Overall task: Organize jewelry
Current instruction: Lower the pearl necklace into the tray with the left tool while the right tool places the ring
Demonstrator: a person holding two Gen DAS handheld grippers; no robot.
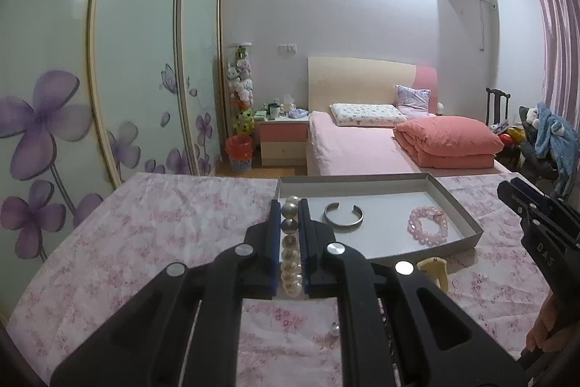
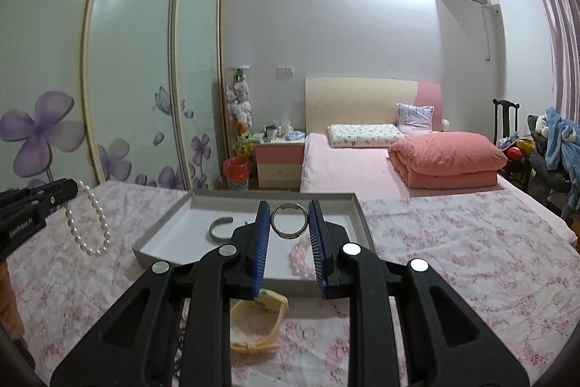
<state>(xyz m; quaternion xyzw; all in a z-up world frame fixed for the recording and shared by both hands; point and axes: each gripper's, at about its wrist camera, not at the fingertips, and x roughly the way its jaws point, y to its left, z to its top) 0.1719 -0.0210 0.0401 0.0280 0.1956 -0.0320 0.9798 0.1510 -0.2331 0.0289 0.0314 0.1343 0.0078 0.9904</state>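
Jaws, left: left gripper [image 1: 290, 209] is clamped tight on a pearl strand [image 1: 290, 252], pads pressing the beads from both sides; from the right wrist view the strand [image 2: 90, 223] droops in a loop off the tip, clear of the cloth
Jaws, right: right gripper [image 2: 289, 218] is pinched on a silver ring bangle [image 2: 289, 220], held on edge between the blue pads, out near the tips
Hand pose: both grippers point forward and slightly down over the gray tray [image 1: 467, 216]; left one comes in from the tray's left side, right one [image 1: 533, 216] sits off its right edge; fingers [image 1: 543, 332] of a hand just peek in at the right border
Hidden near: cream-coloured bangle [image 2: 268, 329] lies on the floral cloth [image 2: 453, 260] just before the tray, half covered by the right gripper's fingers; a small silver piece [image 1: 334, 329] on the cloth shows beside the left gripper's body, too small to tell what it is
Tray: open silver cuff [image 1: 343, 216] lies flat inside, well apart from the pink bead bracelet [image 1: 427, 225]; from the right wrist view the bracelet is mostly blocked by the jaws
Far: pink bed [image 1: 348, 147] with a folded quilt [image 1: 449, 142]; wardrobe doors with purple flowers [image 1: 40, 126] to the left; edges of both views bend and darken
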